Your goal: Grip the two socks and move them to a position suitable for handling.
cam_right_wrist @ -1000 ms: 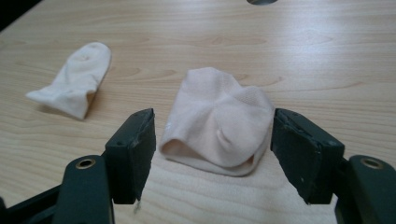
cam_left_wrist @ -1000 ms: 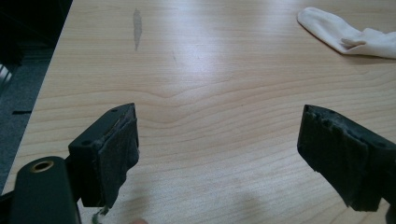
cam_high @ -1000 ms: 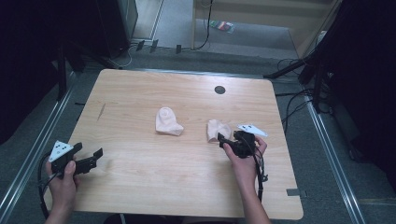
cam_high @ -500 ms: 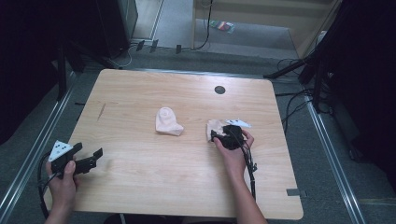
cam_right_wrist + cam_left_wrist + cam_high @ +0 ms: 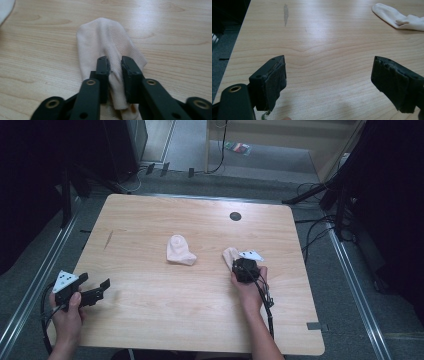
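A: Right gripper view: what are the two black jaws doing?

B: The right gripper [image 5: 115,68] is pinching a fold of the near sock [image 5: 110,50]. Its jaws have just been closing, and they are now standing narrow with the pale knit bunched between the pads. The sock is lying flat on the wooden table [image 5: 175,32], its rounded end pointing away from the jaws.

A: Where is that grip sitting in the high view?

B: Taking the dark round hole [image 5: 235,216] in the table as the landmark, the right gripper [image 5: 239,266] is sitting nearer the person than the hole, almost straight below it. The near sock [image 5: 231,256] is showing just beyond the gripper, between it and the hole. The right hand [image 5: 248,287] is wrapping the gripper body from behind.

A: And the second sock?

B: The far sock [image 5: 180,251] is lying left of the hole and nearer the person, apart from the pinched one.

A: What is the left gripper doing?

B: The left gripper [image 5: 329,82] is holding its jaws wide, with bare tabletop between the pads. In the high view the left gripper [image 5: 100,290] is resting far left of the hole, at the near-left part of the table [image 5: 150,320], held by the left hand [image 5: 67,312].
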### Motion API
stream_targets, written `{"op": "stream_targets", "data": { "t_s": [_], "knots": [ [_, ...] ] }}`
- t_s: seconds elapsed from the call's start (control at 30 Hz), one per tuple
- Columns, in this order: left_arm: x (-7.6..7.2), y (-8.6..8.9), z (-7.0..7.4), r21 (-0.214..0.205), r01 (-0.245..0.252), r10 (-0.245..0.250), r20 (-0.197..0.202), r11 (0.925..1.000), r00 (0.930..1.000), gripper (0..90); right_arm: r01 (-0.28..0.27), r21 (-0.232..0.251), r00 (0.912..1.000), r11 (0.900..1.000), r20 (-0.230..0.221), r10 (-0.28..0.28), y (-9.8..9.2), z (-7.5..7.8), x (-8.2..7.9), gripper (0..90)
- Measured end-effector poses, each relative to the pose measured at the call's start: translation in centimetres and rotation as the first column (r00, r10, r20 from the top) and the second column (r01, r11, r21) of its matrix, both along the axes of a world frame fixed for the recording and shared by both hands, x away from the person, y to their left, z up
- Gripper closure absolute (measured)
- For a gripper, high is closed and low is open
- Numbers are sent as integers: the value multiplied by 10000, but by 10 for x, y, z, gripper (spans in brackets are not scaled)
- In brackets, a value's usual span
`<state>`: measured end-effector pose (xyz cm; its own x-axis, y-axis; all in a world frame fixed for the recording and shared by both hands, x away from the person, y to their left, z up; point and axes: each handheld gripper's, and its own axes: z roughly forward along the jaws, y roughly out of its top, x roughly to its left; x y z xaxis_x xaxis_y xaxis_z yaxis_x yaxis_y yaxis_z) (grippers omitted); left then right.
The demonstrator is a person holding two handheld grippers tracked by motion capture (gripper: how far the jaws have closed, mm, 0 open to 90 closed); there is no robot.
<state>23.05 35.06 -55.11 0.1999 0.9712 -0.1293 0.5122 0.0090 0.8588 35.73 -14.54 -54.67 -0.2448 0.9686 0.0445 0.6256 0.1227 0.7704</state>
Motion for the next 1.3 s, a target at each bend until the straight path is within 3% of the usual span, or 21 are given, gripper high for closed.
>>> {"op": "stream_targets", "data": {
  "t_s": [0.1, 0.2, 0.23, 0.27, 0.43, 0.6, 0.8, 0.97, 1.17, 1.2, 1.27, 1.3],
  "knots": [
    [0, 0, 0, -24, -17, 17, -8, 10000, 10000, 132, 141, 488, 9997, 9987, -197, -131, -7, 3, 1, 816],
    [0, 0, 0, -39, -30, 29, -23, 10000, 10000, 132, 106, 777, 9996, 9969, 239, -125, -9, 17, -8, 819],
    [0, 0, 0, -73, -43, 43, 8, 10000, 10000, 132, -139, 956, 9987, 9953, 495, 92, -7, 30, -15, 819],
    [0, 0, 0, -70, -58, 58, 24, 10000, 10000, 132, -139, 956, 9987, 9953, 495, 92, -7, 30, -15, 819],
    [0, 0, 0, -9, -77, 78, 31, 10000, 10000, 132, -1004, 1130, 9897, 9885, 1133, 876, 7, 59, -49, 818],
    [0, -1, 0, 27, -73, 73, 13, 10000, 10000, 132, -1578, 1189, 9800, 9803, 1407, 1407, 24, 68, -80, 819],
    [0, -1, 0, -28, -87, 87, 41, 10000, 10000, 133, -2338, 1203, 9681, 9648, 1211, 2195, 52, 60, -113, 818],
    [1, -1, 0, -46, -114, 114, 4, 9999, 9999, 133, -2884, 1094, 9565, 9512, 786, 2810, 72, 44, -126, 818],
    [0, -1, 0, -22, -126, 126, 29, 9999, 9999, 133, -2852, 874, 9585, 9545, 304, 2836, 91, 21, -132, 802],
    [0, -1, 0, 2, -136, 136, 45, 9999, 9999, 133, -2880, 972, 9575, 9527, 152, 2879, 92, 16, -131, 757],
    [0, -1, 0, 129, -155, 155, 16, 9998, 9999, 132, -2999, 1513, 9512, 9419, -272, 3072, 92, 12, -128, 554],
    [0, -2, 0, 201, -243, 243, 6, 9995, 9997, 133, -2869, 1901, 9556, 9389, -125, 2945, 84, 18, -125, 491]
  ]
}}
